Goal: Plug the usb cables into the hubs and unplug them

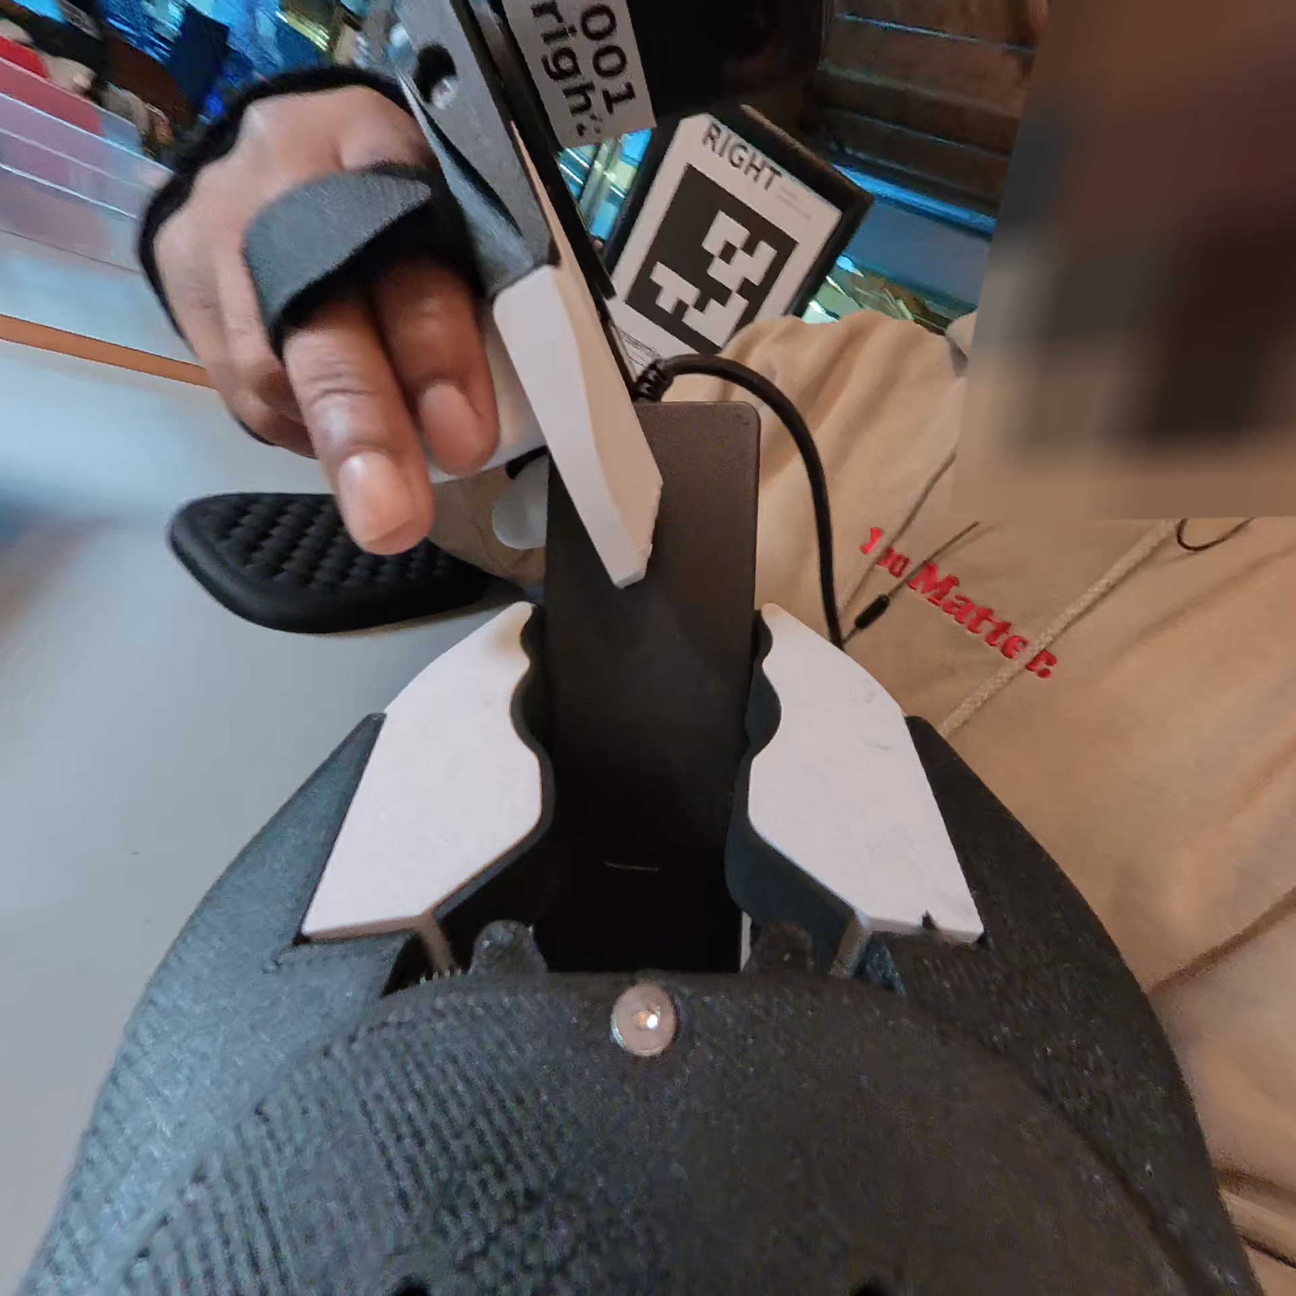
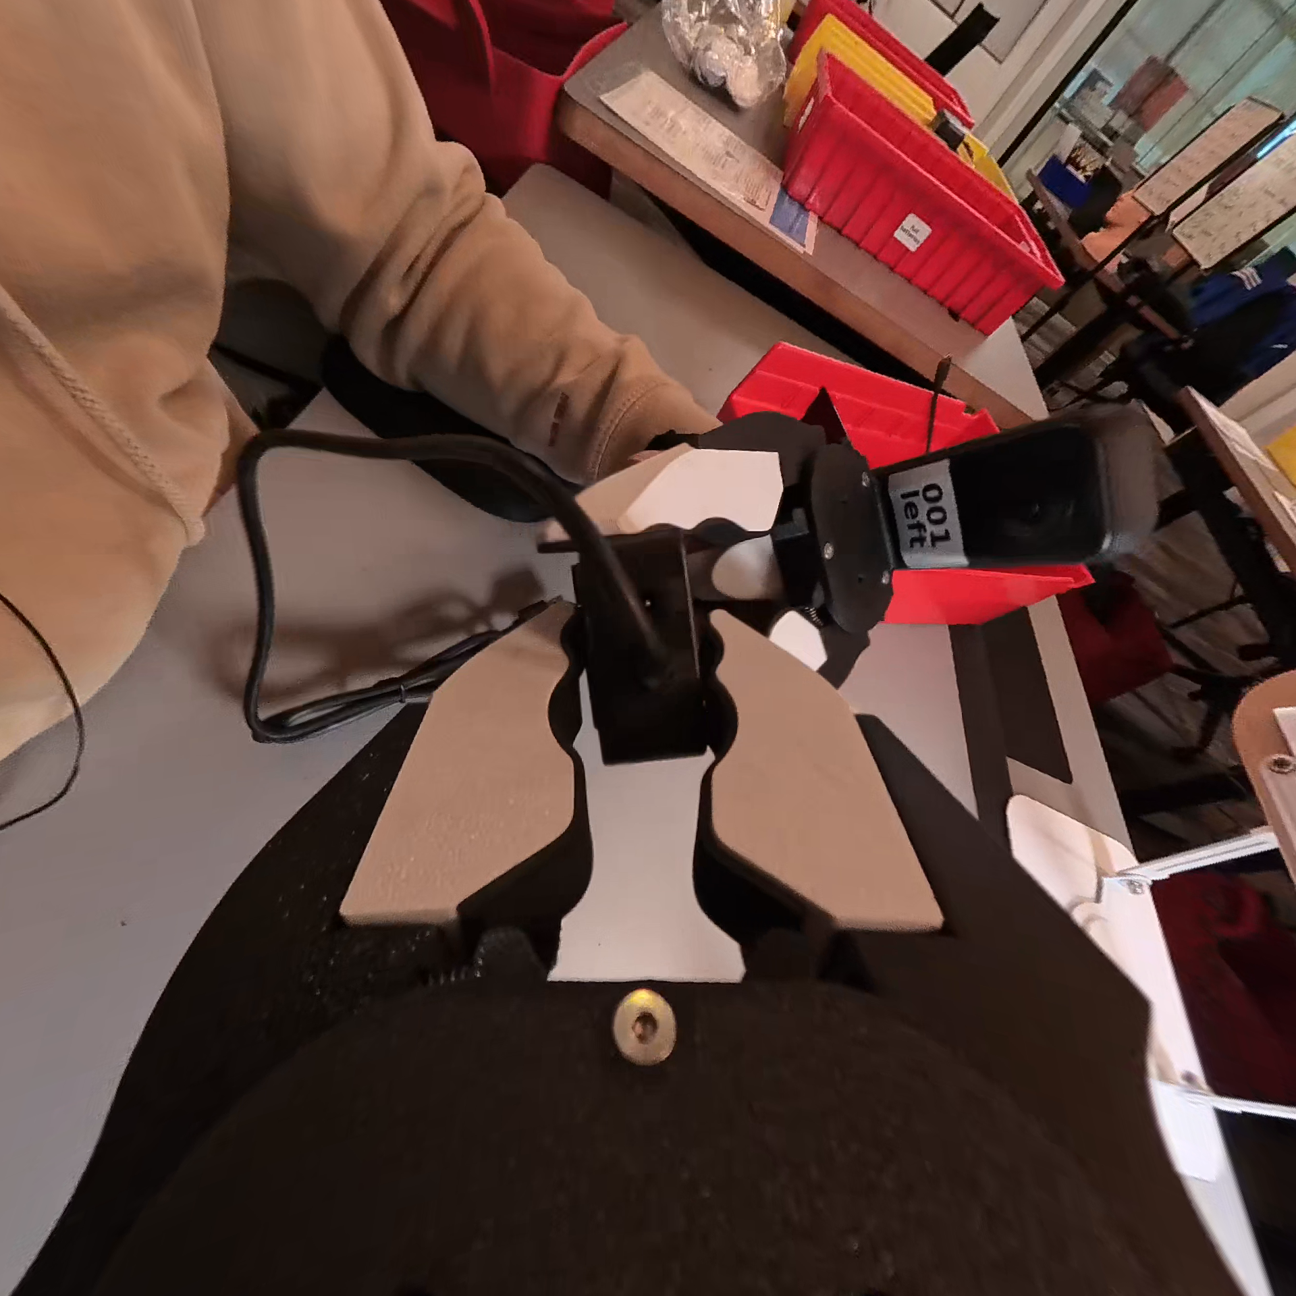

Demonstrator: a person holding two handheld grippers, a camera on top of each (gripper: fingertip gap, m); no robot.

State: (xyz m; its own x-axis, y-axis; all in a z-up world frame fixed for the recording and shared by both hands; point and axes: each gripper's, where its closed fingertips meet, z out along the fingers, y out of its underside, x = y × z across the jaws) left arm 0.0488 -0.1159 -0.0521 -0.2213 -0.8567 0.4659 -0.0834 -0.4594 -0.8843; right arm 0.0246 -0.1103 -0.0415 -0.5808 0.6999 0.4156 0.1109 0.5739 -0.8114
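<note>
Lower centre of both wrist views: each gripper's black body fills the foreground, its white fingers reaching up the frame.
Left gripper [image 1: 645, 673]: closed on the black USB hub [image 1: 652, 701], fingers pressed to its two long sides.
Hub, left view: a flat slab standing up the middle of the frame, its long axis in line with the fingers; the far end sits just above centre.
Right gripper [image 2: 642, 673]: narrowed onto the hub's end block [image 2: 645, 691], fingers touching it on both sides, so it looks clamped there.
Hub cable [image 2: 393, 561]: leaves that end, arches to the left of the frame and loops down onto the grey table [image 2: 140, 947].
Cable, left view: a black lead [image 1: 792, 435] curving off the hub's far end, down the right side.
Key relation: both grippers hold one hub from opposite ends, so its long axis runs between them; the right one has the cable end, the left one the body.
Free USB plug: none clearly seen; the dark lead on the table at left of the right view may be one, I cannot tell.
Ports: not visible in either view.
Person's hand [image 1: 315, 336]: upper left of the left view, strapped to the right gripper's handle.
Farther back: red bin [image 2: 912, 449] behind the left gripper; more red bins [image 2: 912, 175] on a table at upper right.
</note>
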